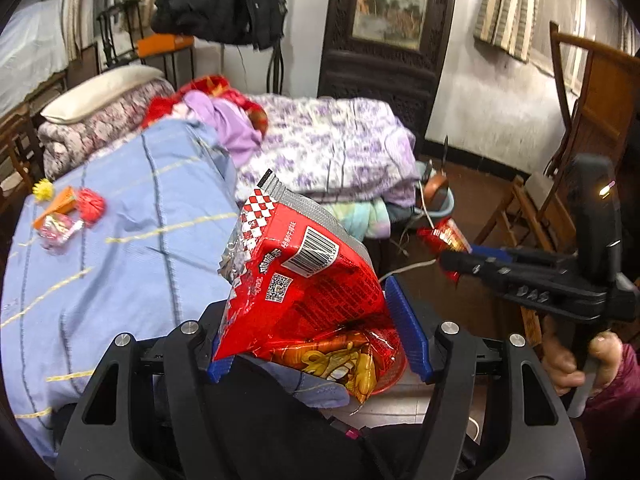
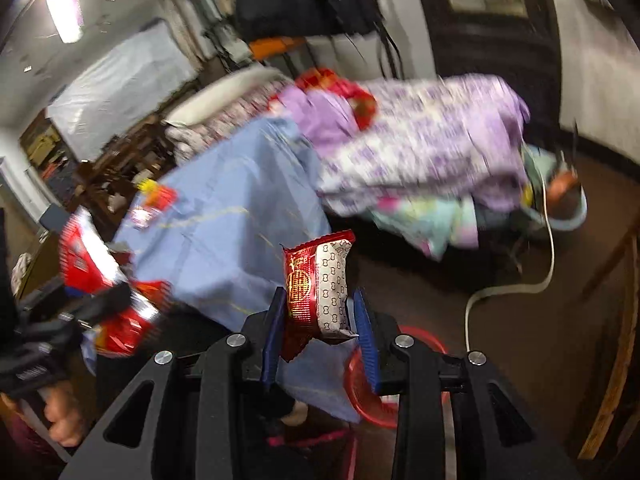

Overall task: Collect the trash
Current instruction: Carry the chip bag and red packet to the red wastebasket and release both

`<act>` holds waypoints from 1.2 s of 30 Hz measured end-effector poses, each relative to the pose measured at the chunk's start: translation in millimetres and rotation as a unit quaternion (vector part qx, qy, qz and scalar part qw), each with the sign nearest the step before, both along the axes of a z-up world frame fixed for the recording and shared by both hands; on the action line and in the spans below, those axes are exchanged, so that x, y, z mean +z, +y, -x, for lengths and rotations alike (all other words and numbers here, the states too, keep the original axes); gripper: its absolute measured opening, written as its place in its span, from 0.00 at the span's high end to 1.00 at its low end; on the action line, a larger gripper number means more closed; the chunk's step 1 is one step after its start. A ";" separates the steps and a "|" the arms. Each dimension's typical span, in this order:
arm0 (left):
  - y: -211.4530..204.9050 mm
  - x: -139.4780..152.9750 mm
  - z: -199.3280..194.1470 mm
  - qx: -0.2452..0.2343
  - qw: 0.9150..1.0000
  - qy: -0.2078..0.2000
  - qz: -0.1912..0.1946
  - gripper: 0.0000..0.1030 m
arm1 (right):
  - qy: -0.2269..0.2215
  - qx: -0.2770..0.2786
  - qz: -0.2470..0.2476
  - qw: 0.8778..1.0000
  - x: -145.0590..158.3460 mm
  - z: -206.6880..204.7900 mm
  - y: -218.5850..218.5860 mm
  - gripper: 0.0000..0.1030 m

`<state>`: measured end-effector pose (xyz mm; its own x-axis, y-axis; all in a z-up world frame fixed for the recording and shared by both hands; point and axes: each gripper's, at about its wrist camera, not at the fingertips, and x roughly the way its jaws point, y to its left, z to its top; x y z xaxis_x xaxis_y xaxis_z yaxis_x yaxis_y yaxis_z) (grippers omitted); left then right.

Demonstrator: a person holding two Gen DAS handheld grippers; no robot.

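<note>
My left gripper (image 1: 316, 344) is shut on a big red snack bag (image 1: 304, 276) with a barcode and on a red-and-gold wrapper (image 1: 340, 360) below it. My right gripper (image 2: 320, 320) is shut on a small red-and-white snack packet (image 2: 316, 284); in the left wrist view it shows at the right (image 1: 452, 264) holding that packet (image 1: 444, 236). A red basin (image 2: 360, 384) sits on the floor under my right gripper and also shows in the left wrist view (image 1: 390, 376). More wrappers (image 1: 68, 216) lie on the blue sheet (image 1: 132, 248) at the far left.
Folded purple floral quilts (image 1: 332, 148) and a pillow (image 1: 100, 92) are piled on the bed. A wooden chair (image 1: 576, 160) stands to the right. A white cable (image 2: 508, 284) runs over the brown floor. A dark carved cabinet (image 1: 384, 52) stands behind.
</note>
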<state>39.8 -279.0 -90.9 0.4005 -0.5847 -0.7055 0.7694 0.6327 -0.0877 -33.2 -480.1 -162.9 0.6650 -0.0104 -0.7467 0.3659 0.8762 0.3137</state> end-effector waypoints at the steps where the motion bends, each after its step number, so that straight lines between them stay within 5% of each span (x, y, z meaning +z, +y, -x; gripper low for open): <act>1: -6.9 -6.6 -3.9 -0.003 1.000 0.007 -0.007 0.36 | 0.012 -0.005 -0.006 1.000 -12.5 -1.7 -5.5 0.65; 3: -17.0 -15.4 -6.4 -0.007 1.000 0.015 -0.016 0.36 | 0.045 -0.015 -0.028 0.998 -43.7 -7.0 -19.9 0.61; 6: -33.0 -27.4 -11.7 -0.014 0.999 0.027 -0.031 0.36 | 0.069 -0.021 -0.076 0.995 -74.8 -7.8 -34.3 0.41; 15: -84.5 -56.5 -3.4 -0.063 0.994 0.047 -0.072 0.36 | 0.006 -0.075 -0.082 0.994 -64.1 17.5 -65.4 0.39; 25: -136.9 -81.2 16.5 -0.127 0.984 0.059 -0.113 0.30 | -0.013 -0.100 -0.095 0.990 -65.3 32.0 -89.9 0.39; 28: -140.9 -84.3 17.1 -0.131 0.982 0.066 -0.117 0.21 | -0.010 -0.102 -0.105 0.989 -70.0 33.4 -92.6 0.39; 36: -127.1 -73.6 4.5 -0.101 0.987 0.062 -0.109 0.18 | -0.014 -0.096 -0.099 0.990 -67.1 32.4 -88.5 0.39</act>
<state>35.3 -406.1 -164.5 0.1940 -0.4737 -0.8590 0.8742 0.4809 -0.0677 -65.6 -568.6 -230.1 0.6849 0.0060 -0.7286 0.5089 0.7117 0.4842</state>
